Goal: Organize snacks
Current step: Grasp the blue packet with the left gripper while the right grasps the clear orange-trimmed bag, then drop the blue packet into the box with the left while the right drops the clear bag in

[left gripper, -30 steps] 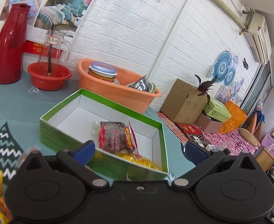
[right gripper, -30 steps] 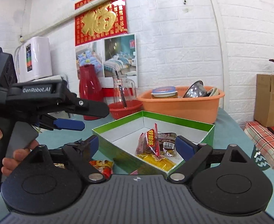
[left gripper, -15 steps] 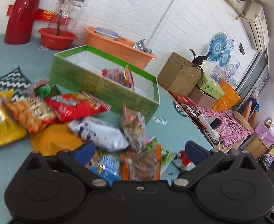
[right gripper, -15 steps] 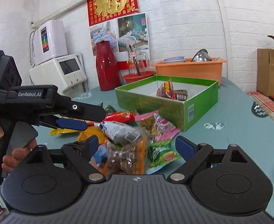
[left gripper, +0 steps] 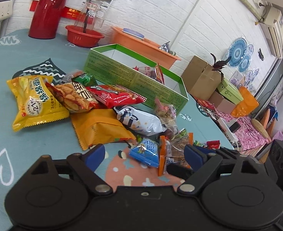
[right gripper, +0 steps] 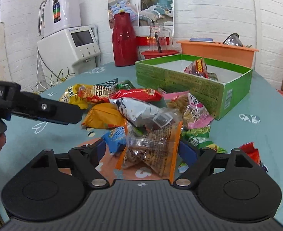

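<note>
Both grippers have pulled back from the far green box (right gripper: pixel 195 82); right gripper (right gripper: pixel 141 150), spread, straddles the near orange-edged packet (right gripper: pixel 151 146); closing comes next; left gripper (left gripper: pixel 144 154) spread, empty

Snack pile (right gripper: pixel 141 111) before green box (right gripper: pixel 180 79); bare tablecloth (left gripper: pixel 35 144) leftward

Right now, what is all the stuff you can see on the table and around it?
Green box: one, back right of table, a few snacks inside.
Loose snack packets: many, yellow, red, orange, silver, blue, piled before the box.
Clear orange-edged packet: one, between right gripper's fingers.
Red jug: one, by wall.
Red bowl: one, holds a glass pitcher.
Orange tub: one, behind box.
Table: one, teal cloth.
Left gripper: open, above the table.
Right gripper: open, not yet closed.
</note>
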Motion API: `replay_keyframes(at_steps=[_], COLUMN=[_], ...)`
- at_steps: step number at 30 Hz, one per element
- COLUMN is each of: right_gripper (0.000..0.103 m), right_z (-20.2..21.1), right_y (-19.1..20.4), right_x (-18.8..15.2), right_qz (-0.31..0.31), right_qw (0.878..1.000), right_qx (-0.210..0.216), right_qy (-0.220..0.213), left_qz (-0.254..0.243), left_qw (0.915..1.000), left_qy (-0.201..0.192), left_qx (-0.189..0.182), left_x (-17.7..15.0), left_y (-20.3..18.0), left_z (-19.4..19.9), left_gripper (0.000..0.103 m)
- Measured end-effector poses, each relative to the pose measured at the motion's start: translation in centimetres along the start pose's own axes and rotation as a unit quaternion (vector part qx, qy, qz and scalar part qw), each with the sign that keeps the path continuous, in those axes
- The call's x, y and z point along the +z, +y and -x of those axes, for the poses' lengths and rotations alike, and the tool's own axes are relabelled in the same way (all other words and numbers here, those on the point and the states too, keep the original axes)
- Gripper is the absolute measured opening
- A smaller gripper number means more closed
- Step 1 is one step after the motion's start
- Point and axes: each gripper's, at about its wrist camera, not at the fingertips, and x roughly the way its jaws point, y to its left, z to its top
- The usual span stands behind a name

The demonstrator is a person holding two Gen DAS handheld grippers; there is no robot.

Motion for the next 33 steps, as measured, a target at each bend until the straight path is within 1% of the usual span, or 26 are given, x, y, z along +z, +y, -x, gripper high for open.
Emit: replay_keyframes(at_steps=[1, 3, 4, 5, 6, 10, 11, 14, 16, 17, 19, 20, 21, 23, 25, 28, 29, 31, 32, 33], right_gripper=[0.103, 0.103, 0.103, 0.103, 0.103, 0.103, 0.103, 0.103, 0.103, 0.103, 0.103, 0.101, 0.094, 0.09, 0.087, 0.087, 0.088, 0.092, 0.092, 0.092], right_z=[0.4, 1.8, 2.4, 2.9, 3.2, 3.0, 2.7, 0.9, -0.1, -0.2, 0.3, 0.7, 1.1, 2.0, 2.8, 3.3, 3.3, 3.1, 2.9, 2.7], right_y=[0.3, 0.7, 0.8, 0.8, 1.0, 1.3, 1.4, 1.5, 2.1, 2.3, 2.1, 1.9, 1.7, 1.4, 1.0, 0.5, 0.5, 0.5, 0.6, 0.7], right_x=[-0.3, -0.9, -1.0, -1.2, -1.1, 0.0, 0.3, 1.0, 0.9, 0.7, 0.6, 0.5, 0.3, -0.1, -0.5, -0.8, -0.8, -0.8, -0.7, -0.7], right_qz=[0.004, 0.007, 0.006, 0.007, 0.012, 0.067, 0.079, 0.123, 0.161, 0.173, 0.172, 0.165, 0.161, 0.149, 0.133, 0.106, 0.1, 0.093, 0.092, 0.093], right_qw=[1.0, 0.999, 0.999, 0.999, 0.999, 0.998, 0.997, 0.992, 0.987, 0.985, 0.985, 0.986, 0.987, 0.988, 0.99, 0.994, 0.994, 0.995, 0.995, 0.995], right_qx=[0.006, 0.034, 0.046, 0.053, 0.051, 0.002, -0.003, 0.005, -0.003, -0.007, -0.012, -0.011, -0.013, -0.019, -0.021, -0.015, -0.014, -0.006, -0.003, 0.0], right_qy=[0.004, 0.005, 0.001, 0.0, 0.0, -0.011, -0.01, 0.003, 0.02, 0.02, 0.02, 0.021, 0.021, 0.026, 0.031, 0.035, 0.036, 0.038, 0.037, 0.039], left_qz=[-0.003, -0.004, -0.004, -0.003, -0.002, -0.001, 0.0, -0.004, -0.009, -0.012, -0.022, -0.029, -0.039, -0.063, -0.084, -0.089, -0.09, -0.096, -0.096, -0.096], left_qw=[1.0, 0.9999, 0.9998, 0.9997, 0.9996, 0.9996, 0.9996, 0.9997, 0.9997, 0.9996, 0.9993, 0.999, 0.9985, 0.9968, 0.9947, 0.993, 0.9928, 0.9922, 0.9921, 0.9922], left_qy=[0.004, 0.013, 0.018, 0.023, 0.028, 0.023, 0.021, 0.018, 0.021, 0.023, 0.028, 0.033, 0.038, 0.05, 0.058, 0.077, 0.079, 0.079, 0.08, 0.079], left_qx=[0.0, -0.003, -0.005, -0.007, -0.009, -0.016, -0.018, -0.014, -0.008, -0.007, -0.006, -0.007, -0.007, -0.002, 0.01, 0.008, 0.007, 0.009, 0.009, 0.01], left_x=[-0.1, 0.0, 0.0, 0.1, 0.1, 0.0, 0.1, 0.1, 0.2, 0.2, 0.4, 0.5, 0.5, 0.6, 0.7, 0.8, 0.8, 0.9, 0.9, 0.9], left_y=[0.2, 0.5, 0.6, 0.7, 0.7, 0.6, 0.7, 0.6, 0.6, 0.6, 0.4, 0.2, -0.1, -0.8, -1.5, -1.7, -1.7, -1.8, -1.8, -1.9], left_z=[-0.2, -1.0, -1.5, -2.0, -2.4, -2.5, -2.3, -1.7, -1.6, -1.7, -2.1, -2.5, -3.1, -4.4, -5.7, -7.4, -7.7, -8.0, -8.1, -8.2], left_gripper=[0.101, 0.085, 0.08, 0.072, 0.068, 0.067, 0.067, 0.067, 0.067, 0.067, 0.067, 0.067, 0.067, 0.067, 0.067, 0.068, 0.066, 0.067, 0.071, 0.071])
